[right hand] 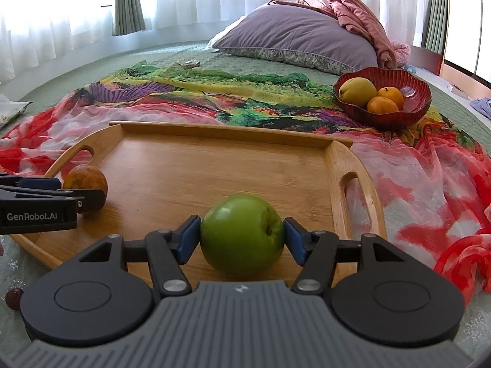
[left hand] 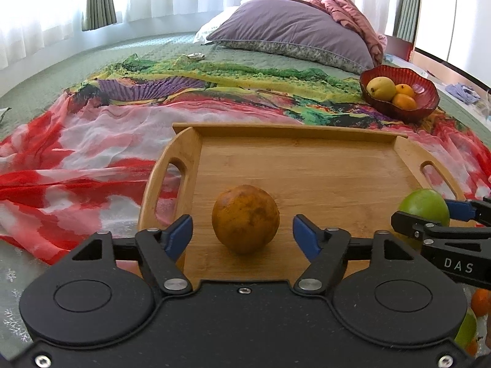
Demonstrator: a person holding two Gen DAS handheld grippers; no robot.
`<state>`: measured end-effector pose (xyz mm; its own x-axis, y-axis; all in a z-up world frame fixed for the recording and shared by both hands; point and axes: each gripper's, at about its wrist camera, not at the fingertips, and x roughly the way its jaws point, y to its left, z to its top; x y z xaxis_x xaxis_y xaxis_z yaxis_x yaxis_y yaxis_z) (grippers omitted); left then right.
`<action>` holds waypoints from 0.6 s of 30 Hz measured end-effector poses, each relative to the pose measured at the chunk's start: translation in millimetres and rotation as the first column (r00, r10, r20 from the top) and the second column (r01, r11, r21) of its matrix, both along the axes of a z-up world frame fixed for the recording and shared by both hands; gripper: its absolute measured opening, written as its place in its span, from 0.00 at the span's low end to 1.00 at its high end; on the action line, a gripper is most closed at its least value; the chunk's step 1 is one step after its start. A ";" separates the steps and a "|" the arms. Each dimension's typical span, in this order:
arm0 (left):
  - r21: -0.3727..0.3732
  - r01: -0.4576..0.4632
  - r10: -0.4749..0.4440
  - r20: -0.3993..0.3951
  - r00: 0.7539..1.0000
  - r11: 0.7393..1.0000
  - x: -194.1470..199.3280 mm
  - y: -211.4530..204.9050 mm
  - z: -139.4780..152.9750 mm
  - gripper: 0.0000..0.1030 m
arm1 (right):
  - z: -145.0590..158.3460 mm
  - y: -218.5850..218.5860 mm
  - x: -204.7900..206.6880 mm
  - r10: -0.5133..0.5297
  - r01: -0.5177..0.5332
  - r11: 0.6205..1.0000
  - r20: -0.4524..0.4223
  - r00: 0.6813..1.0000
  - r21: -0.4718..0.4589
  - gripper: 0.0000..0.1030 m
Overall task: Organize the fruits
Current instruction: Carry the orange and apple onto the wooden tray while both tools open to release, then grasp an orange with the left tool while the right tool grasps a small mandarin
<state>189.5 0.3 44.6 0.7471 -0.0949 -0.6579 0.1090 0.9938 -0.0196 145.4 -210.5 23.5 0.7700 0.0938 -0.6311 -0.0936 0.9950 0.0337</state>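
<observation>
A brownish-orange round fruit (left hand: 245, 227) rests on the wooden tray (left hand: 307, 165) near its front edge. My left gripper (left hand: 242, 230) is open around it, with a clear gap at each blue pad. A green apple (right hand: 242, 233) sits on the same tray (right hand: 214, 165) toward its right side. My right gripper (right hand: 242, 234) is open, its blue pads close beside the apple's flanks. In the left wrist view the apple (left hand: 426, 205) and the right gripper (left hand: 435, 214) show at the right edge. In the right wrist view the left gripper (right hand: 70, 188) shows at the left, beside the brownish fruit (right hand: 89, 178).
A red ribbed bowl (right hand: 386, 119) behind the tray to the right holds a yellow fruit (right hand: 357, 90) and two oranges. The tray lies on a colourful scarf (right hand: 184, 98) spread over a green bed cover. Pillows (right hand: 294, 36) are at the back. More fruits (left hand: 480, 302) lie at the near right.
</observation>
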 end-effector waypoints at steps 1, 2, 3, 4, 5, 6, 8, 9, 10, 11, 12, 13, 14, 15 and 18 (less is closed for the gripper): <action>0.003 0.002 -0.002 0.003 1.000 1.000 -2.5 0.7 0.9 0.73 | 0.9 -0.2 -1.6 0.001 -0.001 1.000 0.002 1.000 0.000 0.74; 0.004 0.005 -0.005 0.005 1.000 1.000 -5.2 -0.6 2.1 0.75 | 2.0 -0.8 -3.5 0.002 -0.002 1.000 0.005 1.000 0.001 0.76; 0.002 0.006 -0.006 0.007 1.000 1.000 -7.9 -0.3 3.1 0.76 | 3.0 -1.1 -5.5 0.002 -0.002 1.000 0.008 1.000 0.000 0.77; -0.002 0.006 -0.006 0.009 1.000 1.000 -11.3 0.8 4.4 0.77 | 3.9 -1.7 -8.2 0.001 -0.001 1.000 0.011 1.000 -0.003 0.78; -0.007 0.006 -0.006 0.011 1.000 1.000 -14.5 1.5 5.6 0.79 | 4.6 -2.0 -10.0 0.000 0.000 1.000 0.013 1.000 -0.003 0.79; -0.011 0.007 -0.007 0.016 1.000 1.000 -18.8 2.7 6.9 0.80 | 5.7 -2.9 -12.5 0.000 0.000 1.000 0.014 1.000 -0.001 0.80; -0.012 0.014 -0.013 0.029 0.999 1.000 -27.9 3.7 9.8 0.84 | 7.6 -5.0 -18.9 0.000 -0.001 1.000 0.022 1.000 0.008 0.83; -0.009 0.017 -0.017 0.035 0.999 1.000 -32.8 3.5 10.8 0.85 | 8.7 -5.7 -22.2 0.002 -0.003 1.000 0.028 1.000 0.008 0.84; -0.005 0.024 -0.023 0.042 0.999 1.000 -38.3 3.7 11.9 0.86 | 10.0 -5.9 -26.4 0.007 -0.007 1.000 0.035 0.999 0.005 0.85; -0.001 0.030 -0.030 0.048 0.998 1.000 -42.9 3.3 12.8 0.88 | 11.5 -6.7 -30.9 0.011 -0.012 1.000 0.043 0.999 0.003 0.86; 0.001 0.033 -0.033 0.054 0.998 0.999 -47.6 3.3 13.7 0.88 | 12.9 -7.6 -35.6 0.016 -0.016 1.000 0.051 0.999 0.001 0.87; 0.001 0.037 -0.037 0.056 0.998 0.999 -52.8 3.4 14.3 0.89 | 14.5 -8.2 -39.8 0.020 -0.020 1.000 0.059 0.998 0.000 0.87; -0.003 0.041 -0.040 0.057 0.998 0.999 -58.5 4.0 14.9 0.89 | 15.9 -9.2 -43.2 0.023 -0.023 1.000 0.064 0.998 0.000 0.87; -0.008 0.045 -0.044 0.057 0.997 0.999 -63.8 4.5 15.5 0.89 | 17.2 -10.9 -48.2 0.026 -0.027 1.000 0.069 0.997 0.002 0.87; -0.024 0.056 -0.054 0.064 0.996 0.998 -79.4 5.6 16.3 0.90 | 19.8 -15.9 -60.9 0.035 -0.036 0.999 0.081 0.996 0.014 0.88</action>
